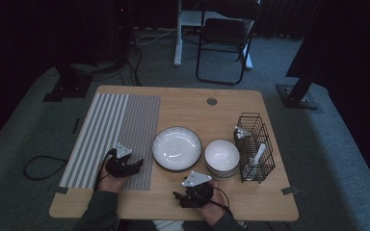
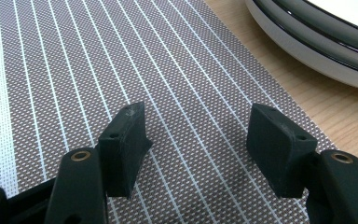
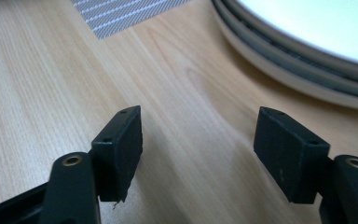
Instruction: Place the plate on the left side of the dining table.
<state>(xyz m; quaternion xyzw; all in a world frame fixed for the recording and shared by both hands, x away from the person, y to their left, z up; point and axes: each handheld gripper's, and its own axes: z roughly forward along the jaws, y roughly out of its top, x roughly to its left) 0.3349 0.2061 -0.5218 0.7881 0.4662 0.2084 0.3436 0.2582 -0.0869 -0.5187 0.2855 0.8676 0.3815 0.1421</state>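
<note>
My left gripper [image 1: 136,166] rests low over the near right part of a grey striped placemat [image 1: 111,134], held by a hand. Its jaws stand wide apart with nothing between them, as the left gripper view [image 2: 198,140] confirms over the placemat [image 2: 121,56]. My right gripper [image 1: 178,197] sits on bare wood near the table's front edge, open and empty [image 3: 198,144]. A stack of white plates with dark rims [image 1: 177,148] lies mid-table, just beyond both grippers; its edge [image 2: 317,46] [image 3: 307,60] shows at upper right in both gripper views.
A stack of white bowls [image 1: 222,157] stands right of the plates. A black wire basket [image 1: 256,144] with white utensils is at the table's right side. A folding chair [image 1: 224,38] stands on the floor beyond the wooden table [image 1: 188,103].
</note>
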